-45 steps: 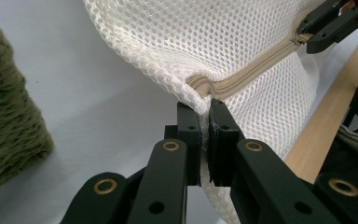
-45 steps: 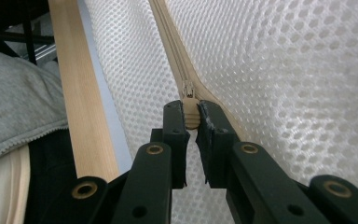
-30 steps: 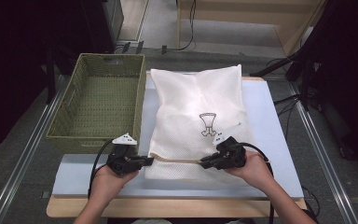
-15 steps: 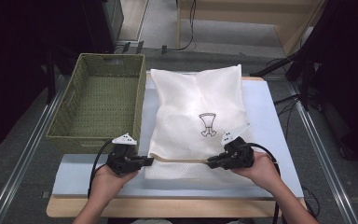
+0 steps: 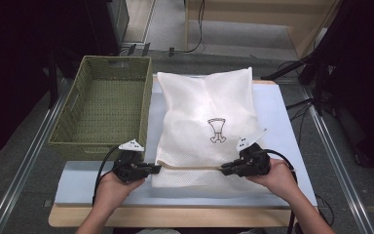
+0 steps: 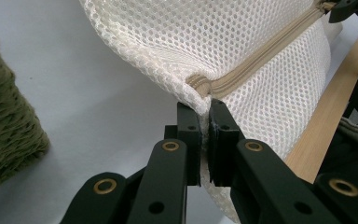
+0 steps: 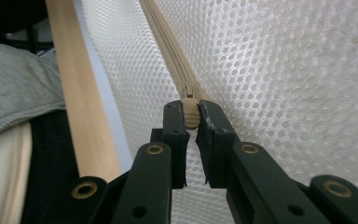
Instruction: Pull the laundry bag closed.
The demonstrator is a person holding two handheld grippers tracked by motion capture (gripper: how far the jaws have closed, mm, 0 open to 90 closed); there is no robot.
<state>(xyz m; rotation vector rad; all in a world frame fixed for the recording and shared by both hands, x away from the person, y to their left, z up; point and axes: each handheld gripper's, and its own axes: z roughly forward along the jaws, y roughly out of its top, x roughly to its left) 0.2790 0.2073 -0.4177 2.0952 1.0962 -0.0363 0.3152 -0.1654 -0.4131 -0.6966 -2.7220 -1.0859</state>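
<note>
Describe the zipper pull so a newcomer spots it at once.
Start at the white mesh bag beside the green basket. Follow the beige zipper along its near edge to the right gripper, which pinches the zipper pull, a small beige tab.

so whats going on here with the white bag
A person is working a white mesh bag on the table with two hand-held grippers. The left gripper is shut on the bag's corner at the end of the beige zipper. The right gripper is shut on the zipper slider at the other end. A green woven basket sits beside the bag.
</note>
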